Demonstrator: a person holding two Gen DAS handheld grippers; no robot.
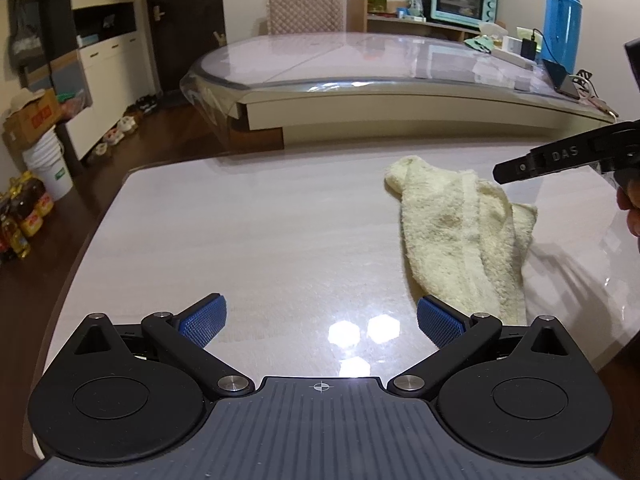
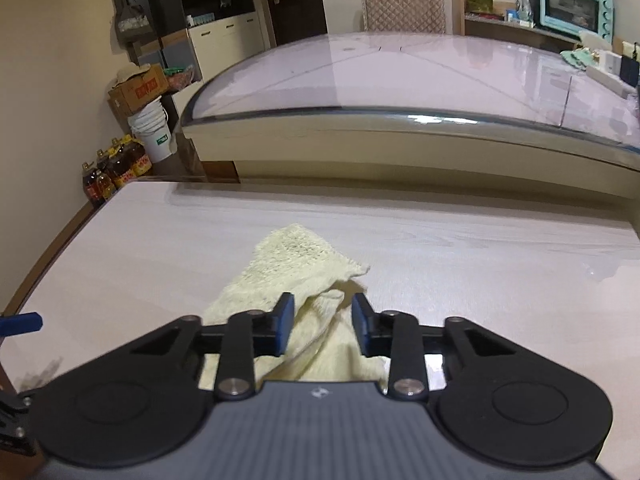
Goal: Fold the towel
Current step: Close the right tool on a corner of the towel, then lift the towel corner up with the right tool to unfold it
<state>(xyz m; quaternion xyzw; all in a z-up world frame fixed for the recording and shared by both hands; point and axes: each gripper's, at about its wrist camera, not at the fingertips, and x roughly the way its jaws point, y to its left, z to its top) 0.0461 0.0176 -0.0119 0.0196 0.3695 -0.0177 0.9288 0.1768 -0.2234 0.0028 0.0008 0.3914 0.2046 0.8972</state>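
Towel [image 1: 460,236] lies rumpled near the table's [image 1: 240,240] right edge; left gripper [image 1: 320,320] spread wide, right gripper [image 2: 323,320] released above it, should pinch one corner cleanly.

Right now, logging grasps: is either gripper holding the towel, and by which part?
Nothing is held. The left gripper is open over bare table; the right gripper is open above the crumpled towel.

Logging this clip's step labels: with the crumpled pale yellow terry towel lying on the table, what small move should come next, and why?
Probably lower the right gripper and close it on the crumpled pale yellow terry towel. Its jaws are open with a raised fold of cloth between them, nothing gripped. The left gripper is open wide over the bare glossy white table, beside the towel's near end, so it seems further from a grasp.
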